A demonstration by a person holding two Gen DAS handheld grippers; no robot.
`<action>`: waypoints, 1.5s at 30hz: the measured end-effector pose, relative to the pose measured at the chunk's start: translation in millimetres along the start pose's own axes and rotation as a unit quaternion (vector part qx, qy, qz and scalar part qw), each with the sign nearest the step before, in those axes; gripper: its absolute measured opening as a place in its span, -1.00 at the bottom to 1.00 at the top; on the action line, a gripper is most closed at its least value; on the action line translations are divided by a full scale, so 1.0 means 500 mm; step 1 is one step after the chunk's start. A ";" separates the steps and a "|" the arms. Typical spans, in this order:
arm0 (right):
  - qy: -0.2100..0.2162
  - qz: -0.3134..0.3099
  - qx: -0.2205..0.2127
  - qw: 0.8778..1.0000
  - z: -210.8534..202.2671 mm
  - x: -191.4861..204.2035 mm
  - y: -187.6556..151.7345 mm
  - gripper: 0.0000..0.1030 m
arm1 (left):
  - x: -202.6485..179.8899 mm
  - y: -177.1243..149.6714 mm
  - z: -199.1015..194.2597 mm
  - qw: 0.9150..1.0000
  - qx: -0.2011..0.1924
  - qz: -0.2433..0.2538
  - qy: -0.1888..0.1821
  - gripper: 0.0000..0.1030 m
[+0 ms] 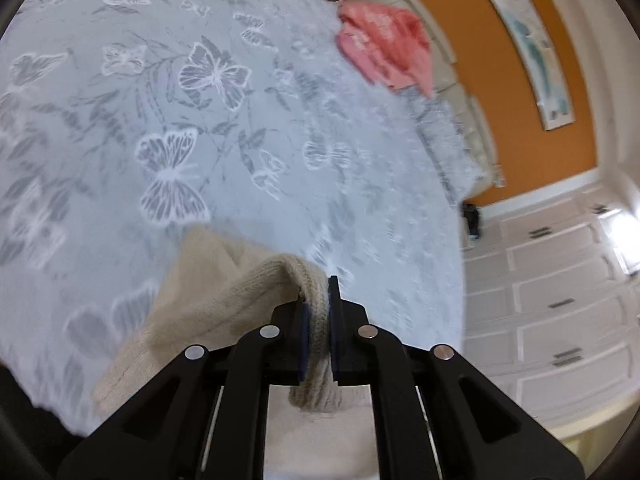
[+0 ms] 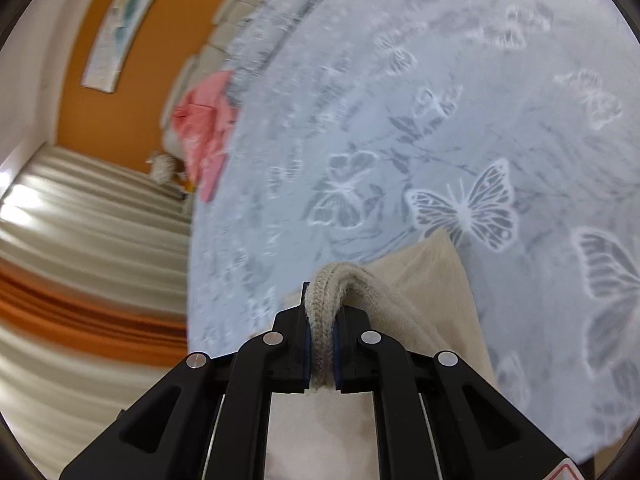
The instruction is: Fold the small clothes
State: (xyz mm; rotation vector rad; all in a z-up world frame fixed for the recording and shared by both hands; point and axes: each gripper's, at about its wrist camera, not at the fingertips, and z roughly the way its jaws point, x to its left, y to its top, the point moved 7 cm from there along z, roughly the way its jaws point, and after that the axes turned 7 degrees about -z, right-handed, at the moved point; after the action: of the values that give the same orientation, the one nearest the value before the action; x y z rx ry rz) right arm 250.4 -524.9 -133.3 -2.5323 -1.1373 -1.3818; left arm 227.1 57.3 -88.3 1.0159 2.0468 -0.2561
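A beige knitted garment point(image 1: 208, 280) hangs from both grippers above a pale blue bedspread with butterflies point(image 1: 240, 120). My left gripper point(image 1: 317, 300) is shut on a ribbed edge of the garment, which bulges out between its dark pads. In the right wrist view my right gripper point(image 2: 321, 304) is shut on another ribbed edge of the same beige garment point(image 2: 424, 280), whose cloth trails off to the right over the bedspread point(image 2: 440, 120). A pink garment point(image 1: 386, 46) lies crumpled at the far edge of the bed, and the right wrist view shows the pink garment point(image 2: 204, 128) at the bed's left edge.
An orange wall with a long framed picture point(image 1: 528, 48) stands beyond the bed. White panelled cupboard doors point(image 1: 560, 300) are to the right in the left wrist view. Striped curtains point(image 2: 80, 260) fill the left of the right wrist view. A padded headboard point(image 1: 440, 56) runs behind the pink garment.
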 end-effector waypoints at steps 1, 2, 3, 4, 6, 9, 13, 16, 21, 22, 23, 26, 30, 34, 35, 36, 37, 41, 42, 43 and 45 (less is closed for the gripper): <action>-0.011 0.008 0.010 1.000 0.037 -0.013 0.007 -0.85 | 0.008 0.013 0.032 1.000 0.002 -0.006 0.014 -0.87; -0.020 0.012 0.022 1.000 0.065 -0.024 0.011 -0.82 | 0.018 0.020 0.062 1.000 0.004 -0.014 0.025 -0.87; -0.028 0.013 0.030 0.999 0.084 -0.032 0.009 -0.80 | 0.028 0.024 0.086 0.999 0.007 -0.018 0.035 -0.86; -0.041 0.013 0.042 0.998 0.112 -0.046 0.011 -0.76 | 0.044 0.030 0.115 0.998 0.010 -0.021 0.056 -0.85; -0.057 0.014 0.055 0.997 0.135 -0.057 0.012 -0.67 | 0.070 0.033 0.157 0.996 0.019 -0.025 0.089 -0.78; -0.041 0.020 0.042 0.998 0.138 -0.057 0.027 -0.57 | 0.109 0.032 0.190 0.990 0.023 -0.031 0.137 -0.72; -0.028 -0.003 0.008 1.000 0.099 -0.032 0.032 -0.27 | 0.106 0.037 0.168 0.992 -0.006 -0.018 0.124 -0.22; -0.046 -0.040 -0.041 0.997 0.049 -0.012 0.041 -0.01 | 0.093 0.049 0.116 0.988 -0.058 0.018 0.139 0.22; -0.060 -0.057 -0.038 0.996 -0.021 -0.015 0.004 0.08 | 0.089 0.034 0.045 0.987 -0.064 0.045 0.140 0.27; -0.077 -0.072 -0.031 0.994 -0.031 -0.021 -0.015 0.13 | 0.095 0.018 0.025 0.987 -0.061 0.051 0.142 0.37; -0.097 -0.087 -0.022 0.991 -0.041 -0.031 -0.037 0.21 | 0.101 0.005 0.013 0.986 -0.058 0.055 0.144 0.51; -0.133 -0.108 0.018 0.985 -0.065 -0.078 -0.122 0.25 | 0.135 -0.053 -0.016 0.984 -0.038 0.069 0.159 0.59; -0.132 -0.069 0.084 0.985 -0.072 -0.158 -0.226 0.26 | 0.209 -0.135 -0.030 0.984 0.000 0.037 0.173 0.62; -0.094 -0.022 0.112 0.989 -0.049 -0.185 -0.269 0.26 | 0.277 -0.185 -0.024 0.984 0.033 -0.035 0.170 0.62; -0.088 -0.013 0.114 0.990 -0.041 -0.186 -0.271 0.27 | 0.286 -0.191 -0.022 0.984 0.036 -0.048 0.169 0.62; -0.079 -0.001 0.112 0.991 -0.032 -0.188 -0.271 0.28 | 0.293 -0.196 -0.018 0.983 0.037 -0.062 0.166 0.62; -0.071 0.011 0.109 0.991 -0.026 -0.188 -0.270 0.28 | 0.295 -0.198 -0.018 0.984 0.033 -0.066 0.164 0.64; -0.029 0.055 0.087 0.994 -0.016 -0.180 -0.254 -0.75 | 0.292 -0.200 -0.017 0.986 0.021 -0.082 0.144 0.24; -0.032 0.047 0.080 0.995 -0.023 -0.174 -0.249 -0.81 | 0.287 -0.199 -0.018 0.988 0.026 -0.087 0.127 0.07; -0.039 0.024 0.071 0.996 -0.038 -0.159 -0.243 -0.82 | 0.291 -0.199 -0.023 0.987 0.030 -0.093 0.128 -0.18; -0.042 -0.008 0.051 0.998 -0.076 -0.135 -0.233 -0.85 | 0.292 -0.194 -0.039 0.987 0.029 -0.099 0.122 -0.44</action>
State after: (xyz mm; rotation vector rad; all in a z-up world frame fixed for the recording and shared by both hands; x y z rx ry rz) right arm 128.7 -492.7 -194.7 -2.5376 -1.2096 -1.1977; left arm 94.6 87.2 -200.9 0.9148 2.3806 -0.3083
